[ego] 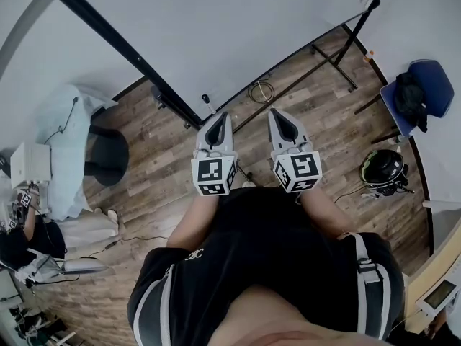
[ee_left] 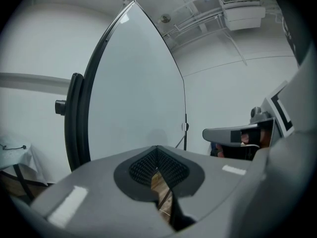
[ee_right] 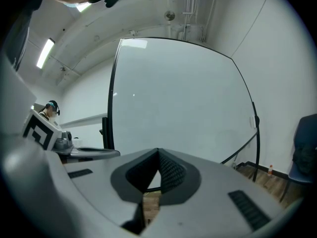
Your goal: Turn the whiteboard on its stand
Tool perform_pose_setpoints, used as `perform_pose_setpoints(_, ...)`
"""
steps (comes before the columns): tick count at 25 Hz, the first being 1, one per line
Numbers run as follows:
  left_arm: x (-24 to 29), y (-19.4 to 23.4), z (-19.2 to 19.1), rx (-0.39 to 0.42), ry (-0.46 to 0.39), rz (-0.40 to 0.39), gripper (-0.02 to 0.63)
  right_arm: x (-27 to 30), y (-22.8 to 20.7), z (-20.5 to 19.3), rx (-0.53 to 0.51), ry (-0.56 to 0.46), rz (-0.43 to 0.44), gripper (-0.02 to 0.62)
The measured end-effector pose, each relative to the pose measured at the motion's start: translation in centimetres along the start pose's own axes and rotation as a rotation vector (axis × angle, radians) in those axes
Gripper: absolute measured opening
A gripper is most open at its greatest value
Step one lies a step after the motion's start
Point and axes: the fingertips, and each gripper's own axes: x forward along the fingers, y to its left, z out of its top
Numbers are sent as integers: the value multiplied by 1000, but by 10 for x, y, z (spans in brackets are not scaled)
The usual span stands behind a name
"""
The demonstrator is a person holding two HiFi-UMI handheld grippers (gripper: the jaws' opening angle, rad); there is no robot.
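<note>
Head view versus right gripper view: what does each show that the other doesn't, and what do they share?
Only the head view: the helmet-like object, the cloth-draped table, and the right gripper seen from outside. Only the right gripper view: the ceiling light and the whole face of the whiteboard. Shared: the whiteboard, the left gripper and the blue chair.

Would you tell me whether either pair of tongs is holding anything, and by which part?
Nothing is held: the left tongs and right tongs are both shut and empty, facing the whiteboard.
</note>
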Motion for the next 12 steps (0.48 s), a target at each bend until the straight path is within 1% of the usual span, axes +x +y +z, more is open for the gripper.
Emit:
perform_pose_setpoints(5, -4, 2, -5, -2, 11, 8, 9, 1, 5, -4, 1, 12, 17, 5)
perform_pose_setpoints(12, -7, 1, -8, 2, 11, 12, 9, -2, 3, -9, 8, 19, 9, 5)
